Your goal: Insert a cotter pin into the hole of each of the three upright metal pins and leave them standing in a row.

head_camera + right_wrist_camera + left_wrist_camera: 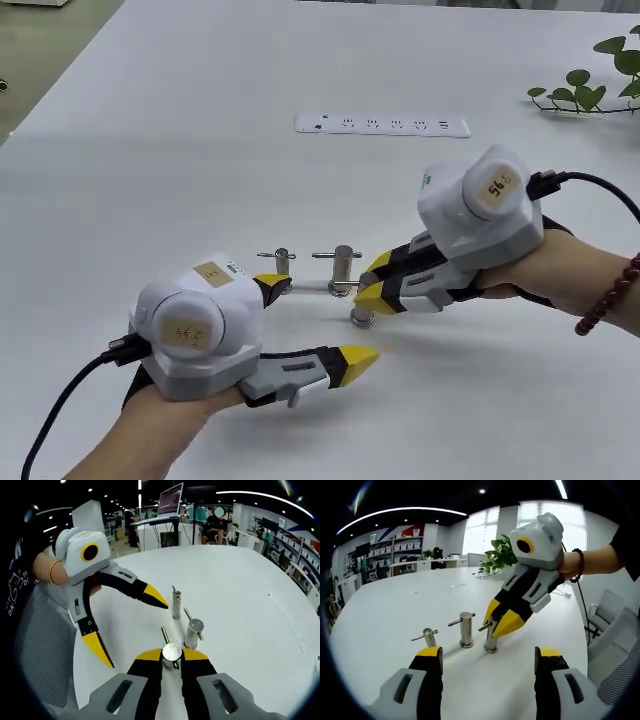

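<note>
Three upright metal pins stand in a row on the white table (180, 180). The far pin (281, 263) and the middle pin (343, 266) each carry a cotter pin through the top. My right gripper (368, 292) is shut on the nearest pin (361, 317), whose round top (172, 651) sits between the yellow jaws. A cotter pin (484, 626) sticks out of that pin's side. My left gripper (318, 322) is open just left of the row, one tip close to the far pin (429, 637), and holds nothing.
A white power strip (381, 124) lies further back on the table, and a leafy plant (592, 88) trails in at the far right. Cables run from both grippers. An office chair (615, 630) stands beyond the table's edge.
</note>
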